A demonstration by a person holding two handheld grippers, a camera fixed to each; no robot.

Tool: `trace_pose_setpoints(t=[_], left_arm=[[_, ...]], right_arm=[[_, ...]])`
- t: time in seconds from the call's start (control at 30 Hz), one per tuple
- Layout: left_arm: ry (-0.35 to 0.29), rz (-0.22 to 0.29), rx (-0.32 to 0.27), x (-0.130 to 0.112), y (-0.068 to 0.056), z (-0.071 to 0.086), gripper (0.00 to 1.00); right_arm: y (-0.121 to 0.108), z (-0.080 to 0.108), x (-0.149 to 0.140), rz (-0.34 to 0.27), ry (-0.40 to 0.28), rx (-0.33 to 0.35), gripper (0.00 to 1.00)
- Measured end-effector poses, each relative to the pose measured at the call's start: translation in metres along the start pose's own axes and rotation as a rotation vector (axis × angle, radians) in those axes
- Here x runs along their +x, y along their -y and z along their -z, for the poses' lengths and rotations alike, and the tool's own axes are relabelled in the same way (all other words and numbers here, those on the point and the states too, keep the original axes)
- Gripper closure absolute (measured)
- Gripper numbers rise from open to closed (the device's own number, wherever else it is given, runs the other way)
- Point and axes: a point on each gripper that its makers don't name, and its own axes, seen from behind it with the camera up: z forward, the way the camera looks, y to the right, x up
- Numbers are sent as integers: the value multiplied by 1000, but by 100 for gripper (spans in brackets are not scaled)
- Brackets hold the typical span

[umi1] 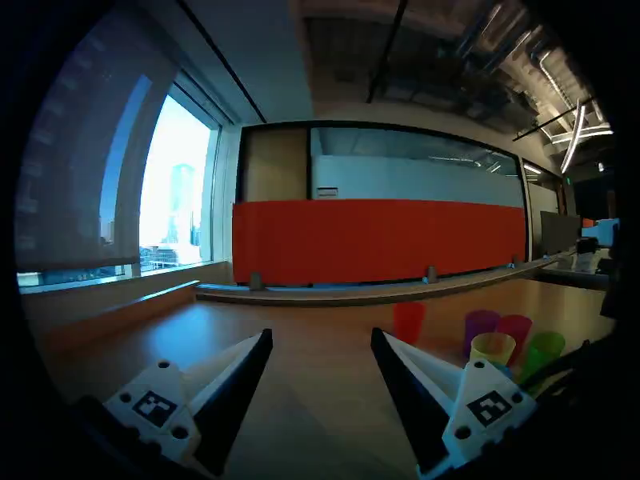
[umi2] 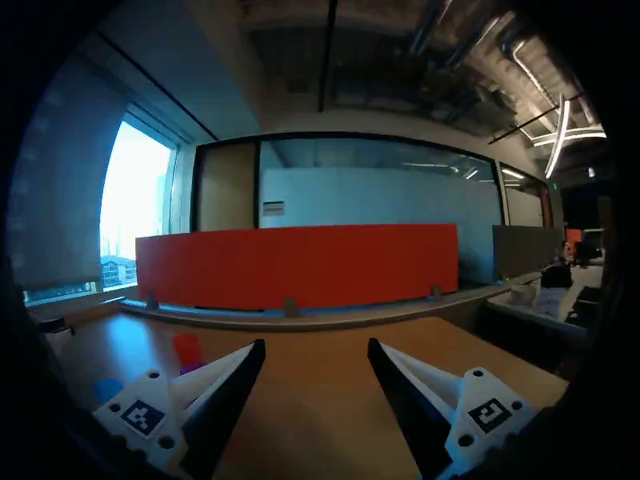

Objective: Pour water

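My left gripper stands open above the wooden table, nothing between its fingers. Ahead and to its right stand several plastic cups: a red cup, a purple cup, a magenta cup, a yellow cup and a green cup. In the right gripper view my right gripper is also open and empty over the table. To its left a red cup stands, with a blue item and a bit of purple partly hidden behind the left finger.
An orange divider panel runs along the table's far edge, with a glass wall behind it. A bright window is at the left. Desks with clutter stand at the far right.
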Motion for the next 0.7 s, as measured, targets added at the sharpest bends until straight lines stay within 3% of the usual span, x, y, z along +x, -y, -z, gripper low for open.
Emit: trace_pose_setpoints(t=[0.7], left_arm=[[23,9,-6,-16,1,-6,9]], right_arm=[[4,6,13,13,-11,3,1]])
